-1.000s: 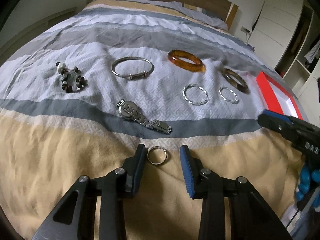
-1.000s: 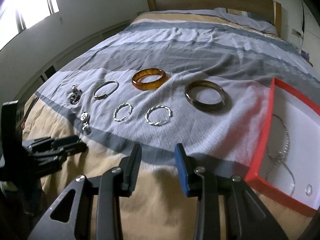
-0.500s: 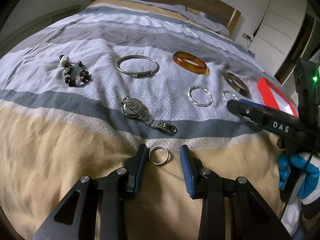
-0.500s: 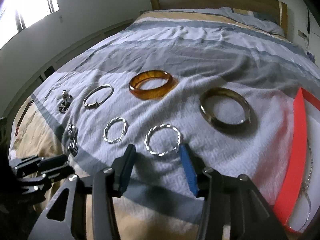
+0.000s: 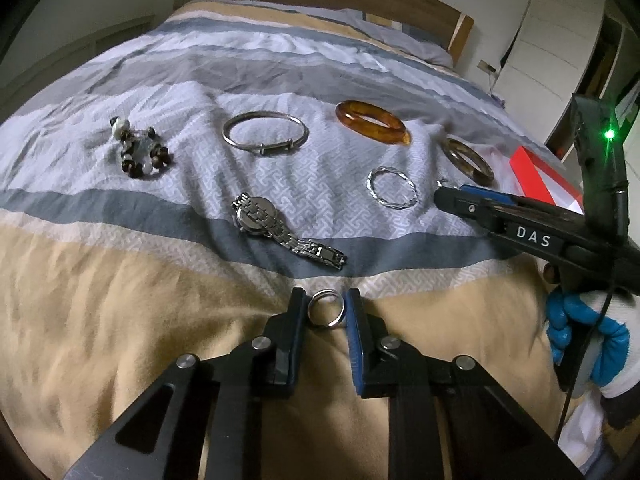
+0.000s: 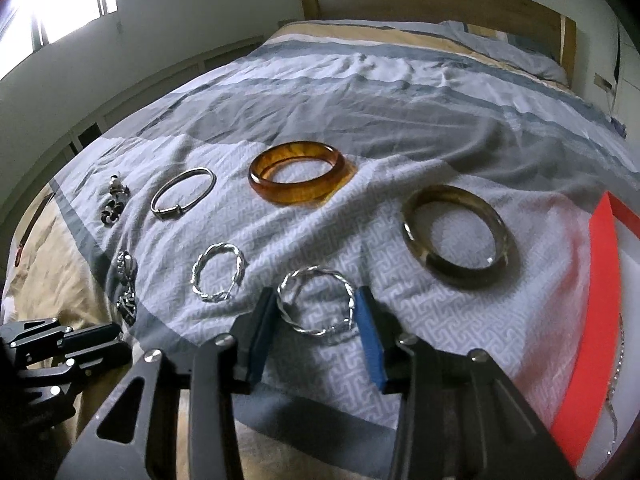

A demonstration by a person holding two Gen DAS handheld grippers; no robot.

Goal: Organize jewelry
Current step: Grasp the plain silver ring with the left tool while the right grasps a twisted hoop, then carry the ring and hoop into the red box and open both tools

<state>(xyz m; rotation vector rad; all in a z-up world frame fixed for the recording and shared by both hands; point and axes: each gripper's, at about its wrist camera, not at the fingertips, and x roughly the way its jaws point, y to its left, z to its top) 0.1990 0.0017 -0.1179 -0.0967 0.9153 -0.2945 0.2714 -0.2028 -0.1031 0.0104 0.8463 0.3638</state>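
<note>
My left gripper (image 5: 326, 314) has closed on a small silver ring (image 5: 326, 314) on the tan part of the bedspread; both pads touch it. My right gripper (image 6: 316, 308) is open, its jaws on either side of a twisted silver hoop (image 6: 316, 306) lying on the white patterned cloth. The right gripper also shows in the left wrist view (image 5: 452, 198). A red box (image 6: 596, 320) with white lining and a chain in it sits at the right.
On the bed lie an amber bangle (image 6: 298, 178), an olive bangle (image 6: 456, 236), a second twisted hoop (image 6: 218, 272), a plain silver bangle (image 5: 264, 134), a steel watch (image 5: 280, 230) and a bead bracelet (image 5: 140, 152). A wooden headboard (image 6: 440, 4) stands beyond.
My left gripper's jaws have closed in on the small ring. My right gripper has moved forward and down, so its jaws now straddle the twisted hoop.
</note>
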